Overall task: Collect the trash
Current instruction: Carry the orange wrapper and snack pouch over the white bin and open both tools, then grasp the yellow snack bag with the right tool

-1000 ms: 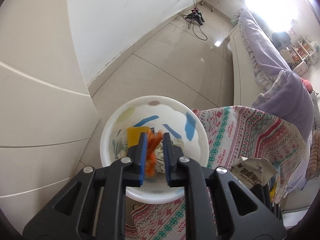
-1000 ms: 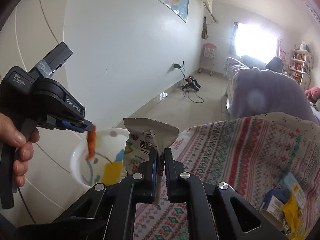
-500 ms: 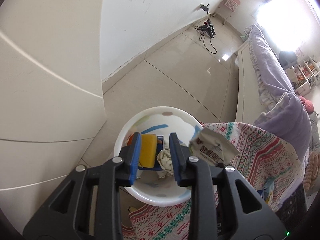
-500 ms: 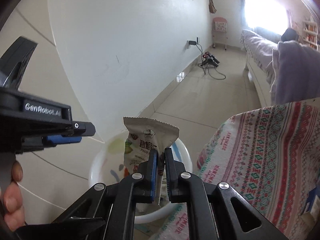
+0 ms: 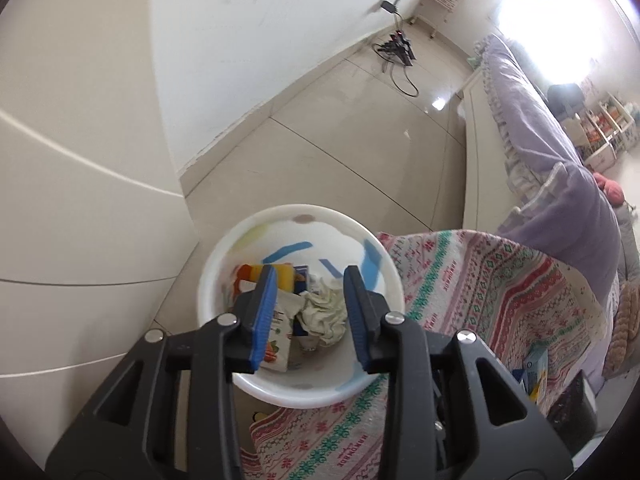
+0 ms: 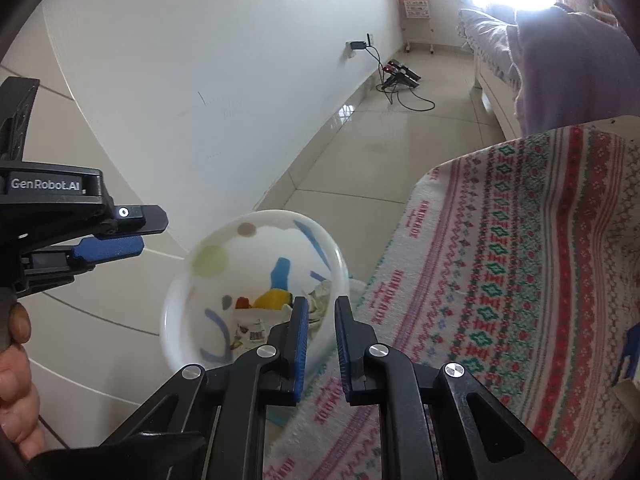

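Observation:
A white bin [image 5: 300,211] [image 6: 256,215] with coloured marks stands on the floor against the table's edge. In it lie a snack bag [image 5: 280,322] [image 6: 250,330], a yellow piece [image 5: 280,276], an orange scrap [image 5: 242,270] and a crumpled tissue [image 5: 324,314]. My left gripper [image 5: 309,278] hangs over the bin, its jaws opening with nothing between them. It also shows at the left of the right wrist view as the left gripper [image 6: 150,232]. My right gripper [image 6: 320,306] points down at the bin's near rim, its jaws opening and empty.
A patterned tablecloth [image 5: 480,288] [image 6: 520,260] covers the table right of the bin, with small boxes [image 5: 534,364] on it. A hand [image 6: 12,360] grips the left tool. Beyond lie a tiled floor, a power strip with cables [image 5: 396,46] and a purple-covered sofa [image 5: 560,152].
The right gripper let go of the snack bag, which now lies in the bin, and tipped downward. The left gripper dropped the orange scrap and its jaws spread wider.

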